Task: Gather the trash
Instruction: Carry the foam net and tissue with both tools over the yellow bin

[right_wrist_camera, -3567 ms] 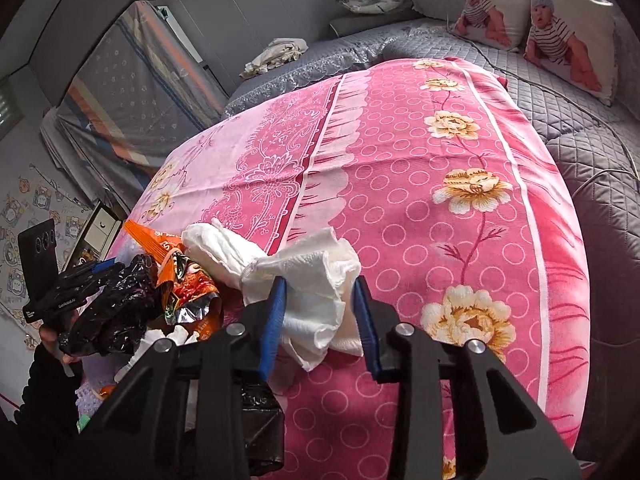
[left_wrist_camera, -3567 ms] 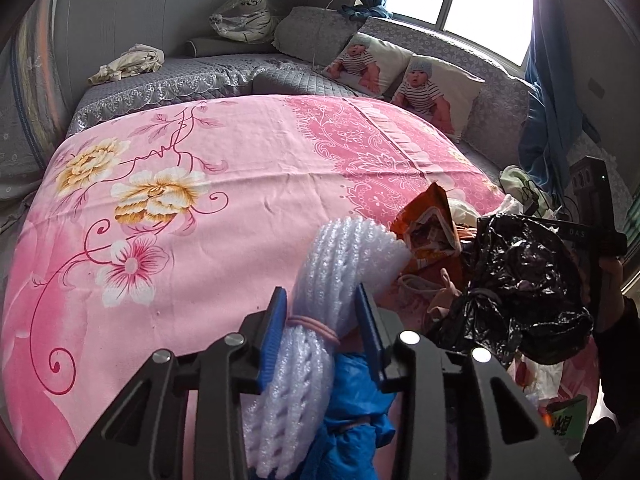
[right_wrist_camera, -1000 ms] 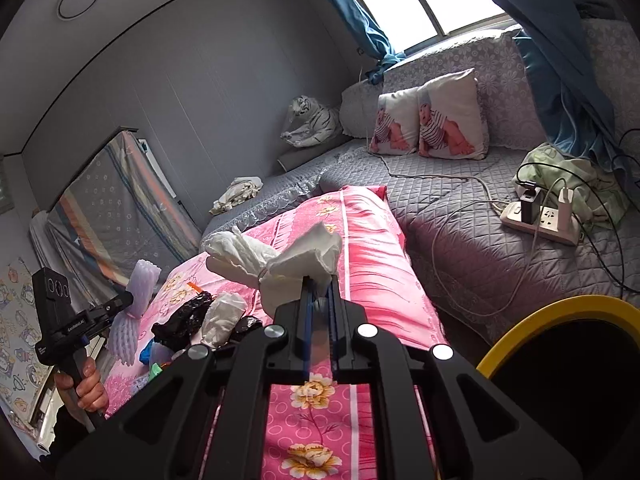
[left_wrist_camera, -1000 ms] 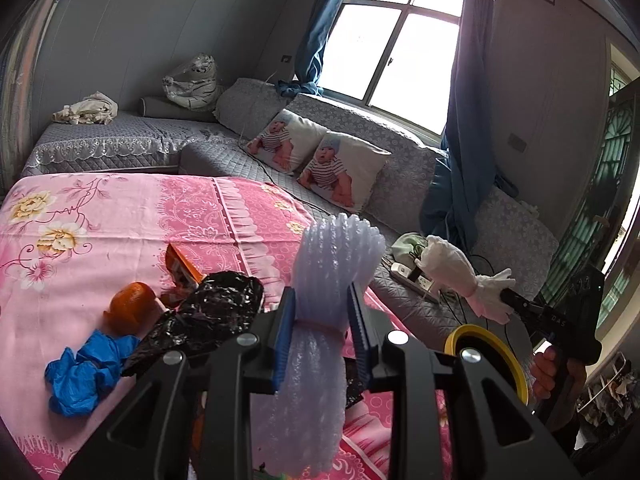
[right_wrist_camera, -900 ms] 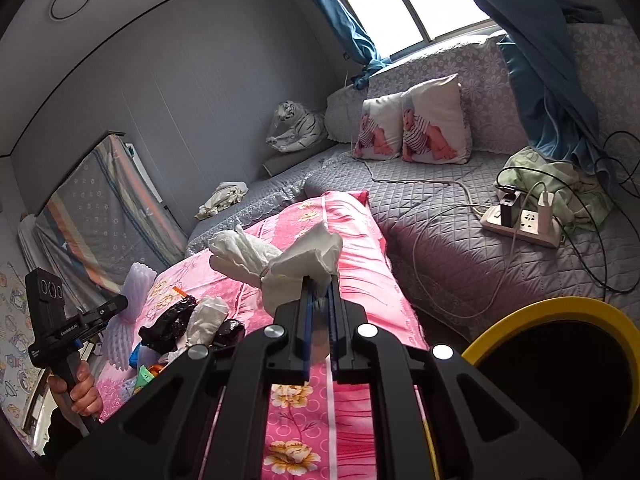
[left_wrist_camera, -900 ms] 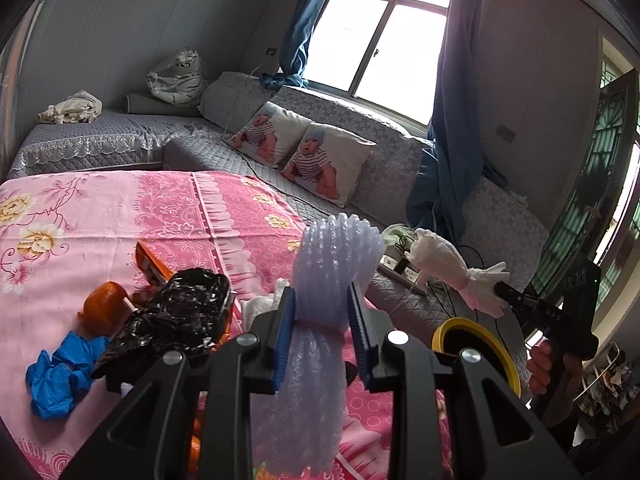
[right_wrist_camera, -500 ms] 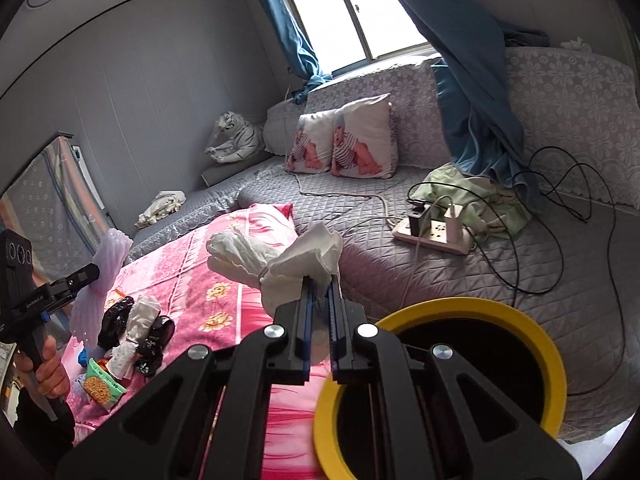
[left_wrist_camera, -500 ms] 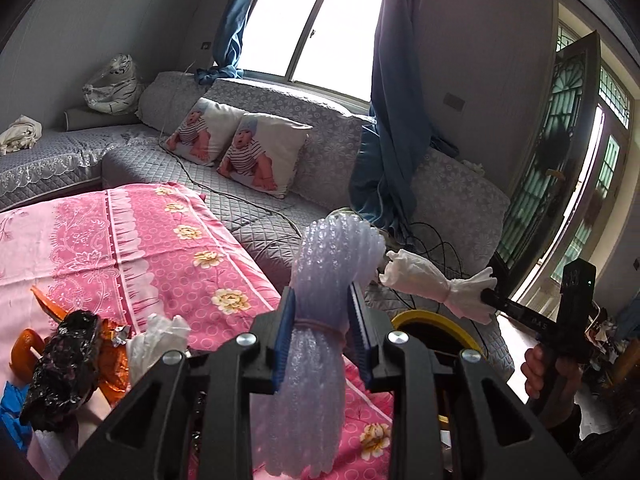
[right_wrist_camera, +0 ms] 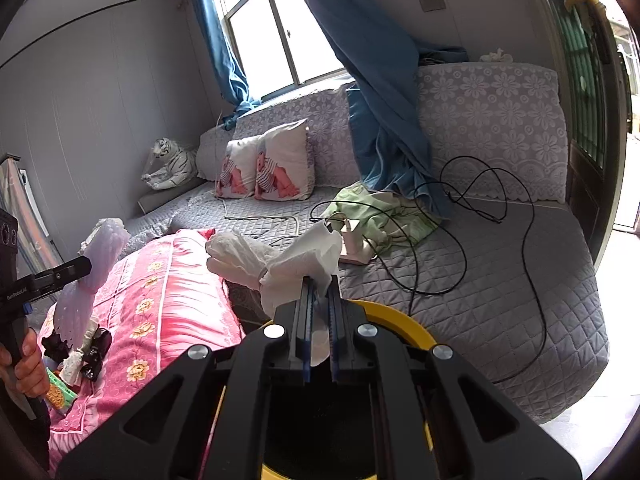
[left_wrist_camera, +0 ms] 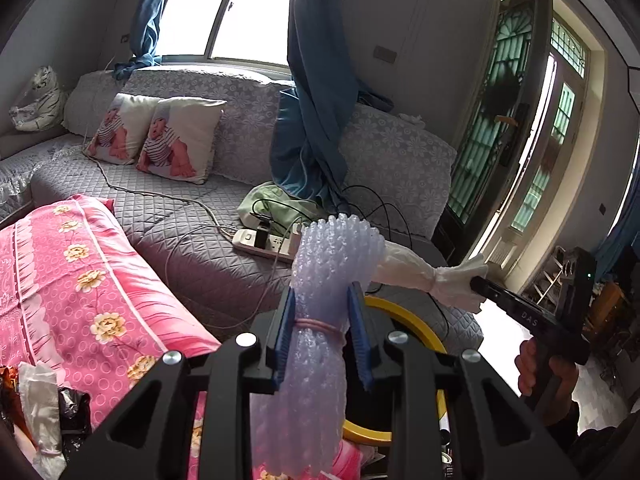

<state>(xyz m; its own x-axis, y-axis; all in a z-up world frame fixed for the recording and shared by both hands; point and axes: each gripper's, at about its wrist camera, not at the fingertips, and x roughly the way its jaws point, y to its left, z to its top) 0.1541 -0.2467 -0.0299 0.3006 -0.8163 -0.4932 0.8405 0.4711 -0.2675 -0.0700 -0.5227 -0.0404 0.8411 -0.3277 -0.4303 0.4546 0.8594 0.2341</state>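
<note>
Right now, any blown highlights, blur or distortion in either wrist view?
Left wrist: window and doorway floor blown out; foam roll sharp; fisheye bends the door frame. Right wrist: window clipped, right edge washed out; tissue crisp; dark vignette in the corners.

A pink flowered bedspread (left_wrist_camera: 92, 280) carries crumpled black plastic (right_wrist_camera: 94, 354) and a green wrapper (right_wrist_camera: 60, 392) at its edge. The grey quilted couch (right_wrist_camera: 500, 280) beside it holds two baby-print pillows (right_wrist_camera: 268, 168), a power strip (left_wrist_camera: 264, 240), black cables (right_wrist_camera: 460, 248) and green cloth (right_wrist_camera: 384, 212).
</note>
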